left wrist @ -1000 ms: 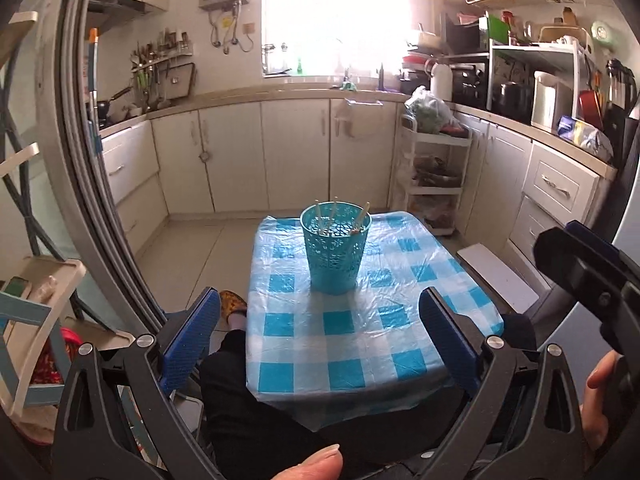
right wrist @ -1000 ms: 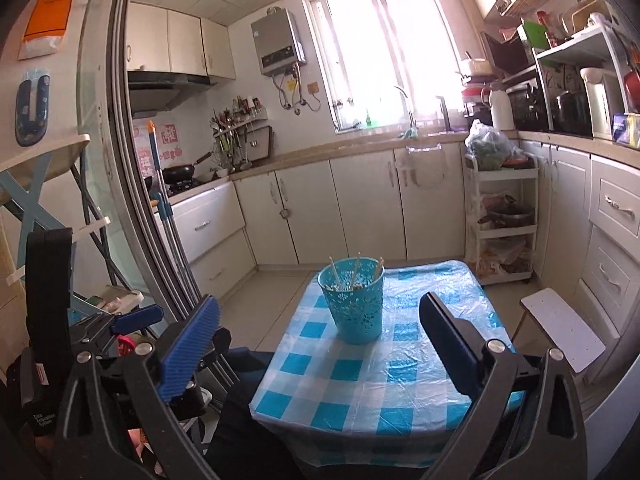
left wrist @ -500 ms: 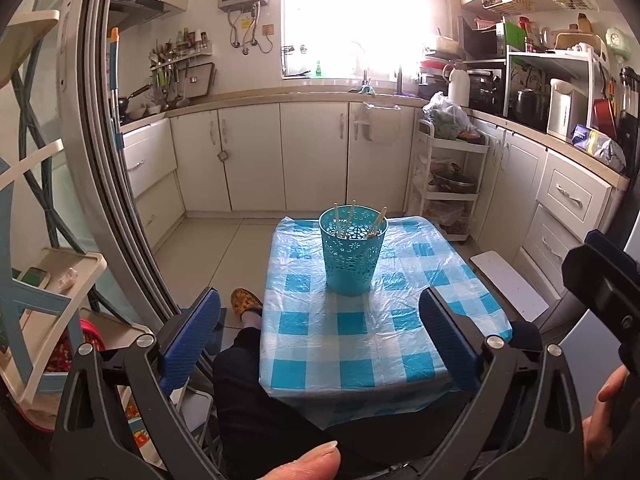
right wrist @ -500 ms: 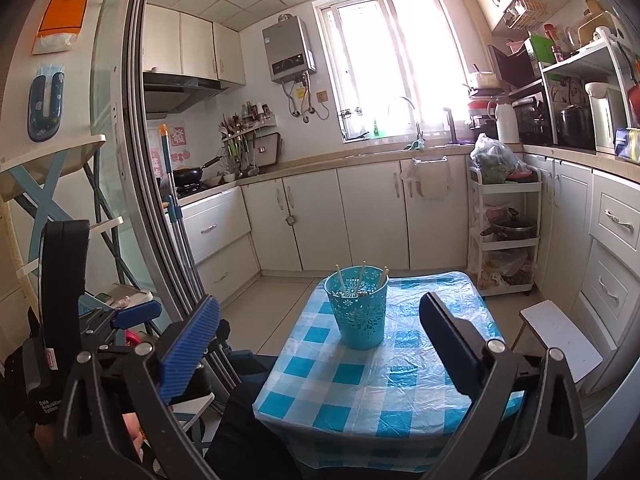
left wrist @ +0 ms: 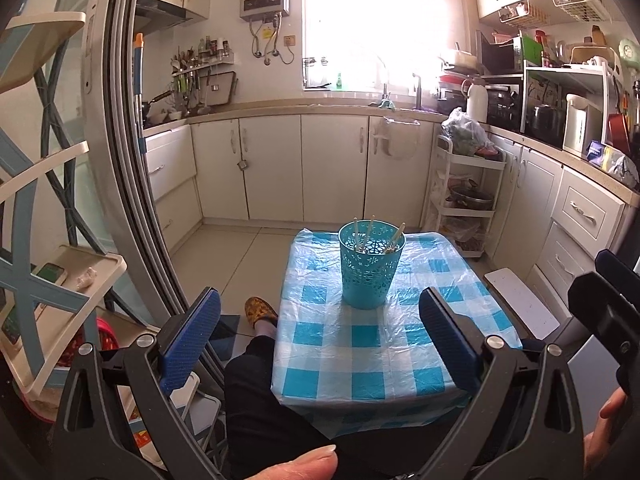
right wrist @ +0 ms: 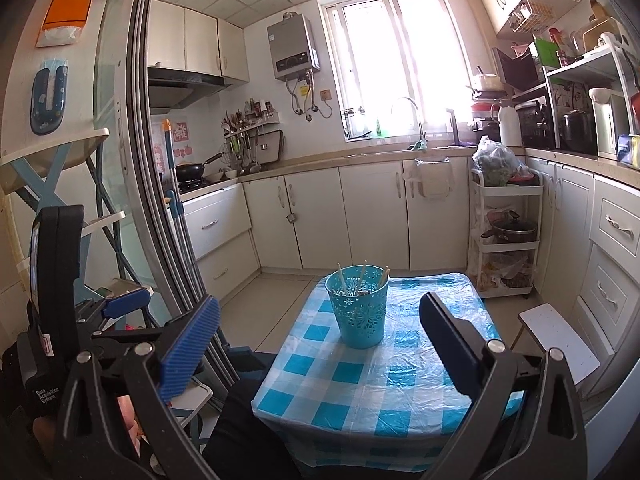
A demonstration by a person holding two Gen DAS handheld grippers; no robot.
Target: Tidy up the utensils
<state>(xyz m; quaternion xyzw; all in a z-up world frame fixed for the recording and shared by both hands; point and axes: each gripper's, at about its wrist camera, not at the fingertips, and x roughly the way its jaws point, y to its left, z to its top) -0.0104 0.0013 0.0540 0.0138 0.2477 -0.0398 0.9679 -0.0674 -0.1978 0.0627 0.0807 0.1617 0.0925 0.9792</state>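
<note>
A teal perforated utensil cup [left wrist: 370, 266] [right wrist: 357, 305] stands upright on a small table with a blue-and-white checked cloth [left wrist: 372, 344] [right wrist: 372, 380]. Several pale chopsticks [left wrist: 370, 230] [right wrist: 362, 274] lean inside it. My left gripper [left wrist: 320, 338] is open and empty, held back from the table's near edge, well short of the cup. My right gripper [right wrist: 320, 342] is also open and empty, raised above the table's near left corner. The other gripper shows at the edge of each wrist view.
A person's dark-clad legs [left wrist: 260, 392] sit against the table's near side, a slippered foot [left wrist: 261, 310] on the floor. A white stool [right wrist: 558, 342] stands right of the table, a rolling cart [right wrist: 506, 236] behind. A sliding door frame [left wrist: 132, 200] and shelf rack [left wrist: 48, 300] are left.
Both grippers have pulled back and tilted upward, so the table and cup sit lower and smaller in view. Both remain open and empty; the cup has not moved.
</note>
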